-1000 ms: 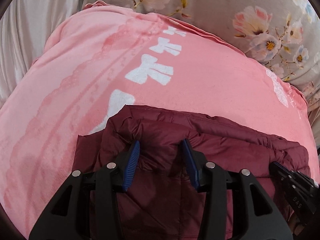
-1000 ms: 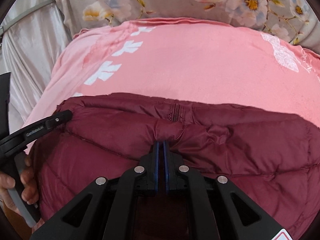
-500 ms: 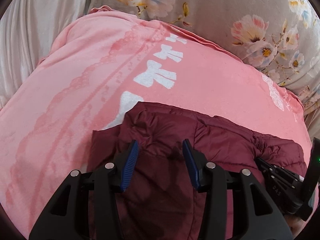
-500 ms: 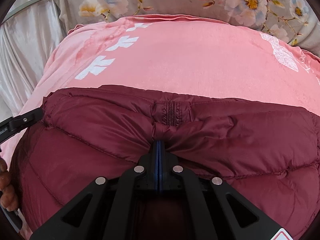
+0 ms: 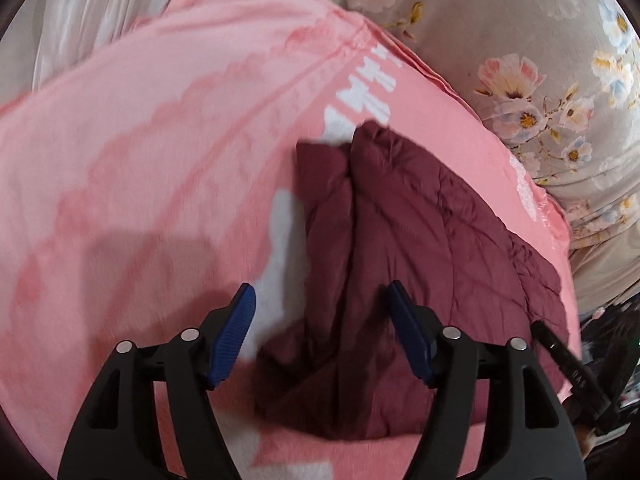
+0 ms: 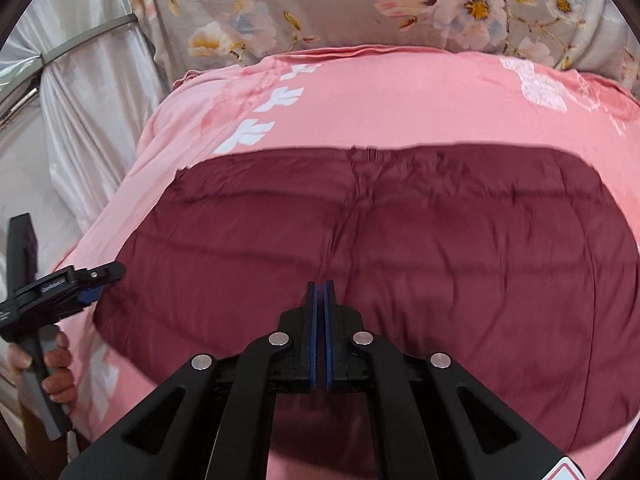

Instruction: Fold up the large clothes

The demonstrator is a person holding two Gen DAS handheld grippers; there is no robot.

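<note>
Covering the bed: a pink blanket (image 5: 160,160), with a flowery sheet (image 5: 520,40) lying behind it. Resting flat on the blanket, near its middle: the dark red jacket (image 5: 420,240), folded over.

Hovering over the jacket's near edge with the left gripper (image 5: 320,320), pads apart and having just been opening, with the jacket under them but not being squeezed. Probably letting go so the fold is lying down.

Pressing the right gripper (image 6: 320,292) pads together above the jacket's middle line. Not being able to tell if any cloth is pinched there. Maybe stopping the puffy cloth from popping open.
</note>
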